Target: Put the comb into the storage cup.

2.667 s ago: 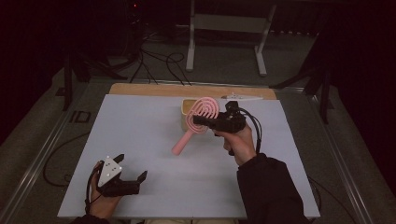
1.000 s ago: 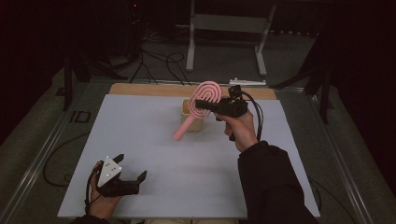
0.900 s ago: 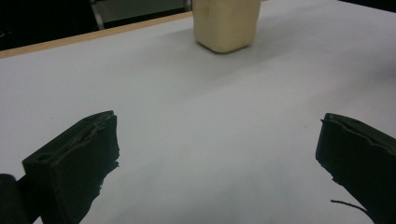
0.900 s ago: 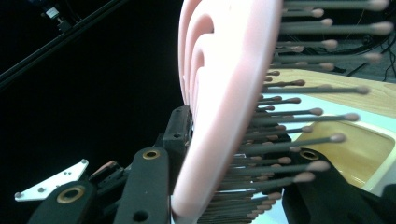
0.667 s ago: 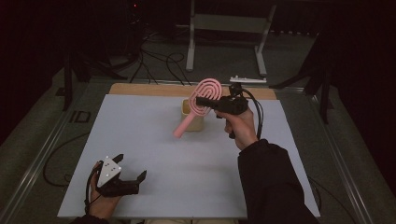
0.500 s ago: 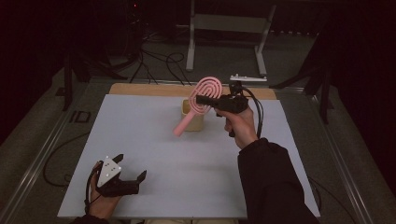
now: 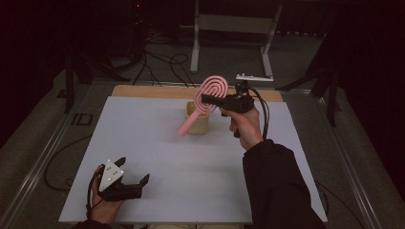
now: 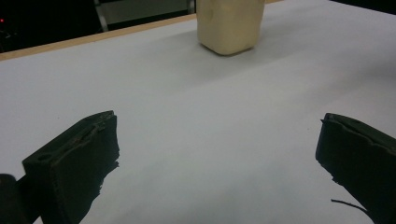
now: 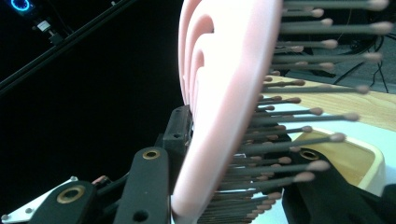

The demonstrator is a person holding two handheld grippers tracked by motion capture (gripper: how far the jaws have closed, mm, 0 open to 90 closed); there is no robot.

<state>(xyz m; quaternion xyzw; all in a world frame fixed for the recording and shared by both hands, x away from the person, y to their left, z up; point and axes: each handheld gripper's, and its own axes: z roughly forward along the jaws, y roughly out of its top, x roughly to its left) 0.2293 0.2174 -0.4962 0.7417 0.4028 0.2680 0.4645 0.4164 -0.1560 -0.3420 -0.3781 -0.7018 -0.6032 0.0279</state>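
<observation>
Both claws differed: right gripper clamped the pink hairbrush above the beige cup; left gripper gaped empty. Next, seemingly, lowering the handle into that cup.

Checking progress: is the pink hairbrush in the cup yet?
Not yet. The right gripper holds the pink hairbrush tilted above the cup, handle down.

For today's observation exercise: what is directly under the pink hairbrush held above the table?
The pink hairbrush, clamped in the right gripper, hangs over the cream cup. Its handle hides part of the cup's opening, so the inside cannot be seen.
</observation>
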